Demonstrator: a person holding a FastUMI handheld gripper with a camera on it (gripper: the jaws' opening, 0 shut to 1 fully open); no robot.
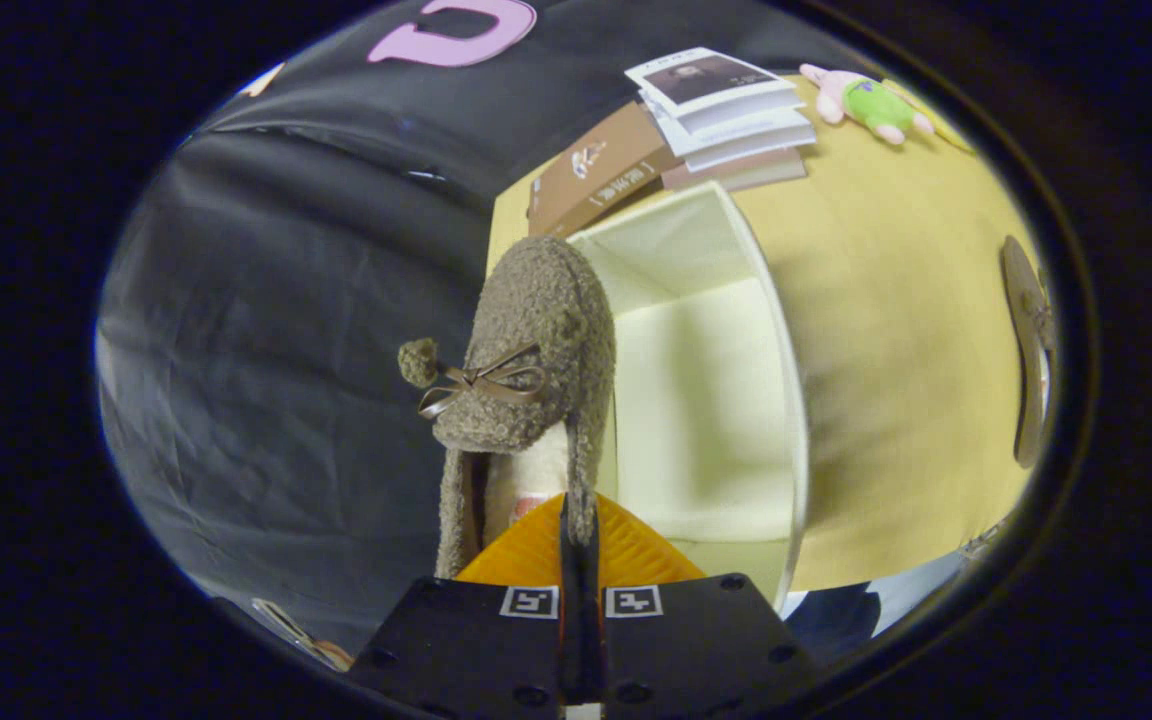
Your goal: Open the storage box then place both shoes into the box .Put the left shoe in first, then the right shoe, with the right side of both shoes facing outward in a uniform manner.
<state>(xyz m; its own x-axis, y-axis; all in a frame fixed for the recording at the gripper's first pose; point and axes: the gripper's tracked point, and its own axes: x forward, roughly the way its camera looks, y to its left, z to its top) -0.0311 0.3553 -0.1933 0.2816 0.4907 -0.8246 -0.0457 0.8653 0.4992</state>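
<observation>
One yellow table (896, 330), black cloth wall (286, 330), perhaps creased.

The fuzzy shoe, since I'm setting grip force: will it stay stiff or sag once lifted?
The fuzzy shoe looks soft and probably light. The gripper is shut on its heel edge, so it may sag or swing while entering the open storage box.

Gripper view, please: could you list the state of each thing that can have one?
hand-held gripper: shut on the shoe's collar.
brown fuzzy shoe: held, lifted, toe pointing away, beside the box opening.
storage box: open, nothing visible inside.
second shoe: lying on the yellow table beyond the box.
books: stacked, closed.
plush toy: lying beside the books.
</observation>
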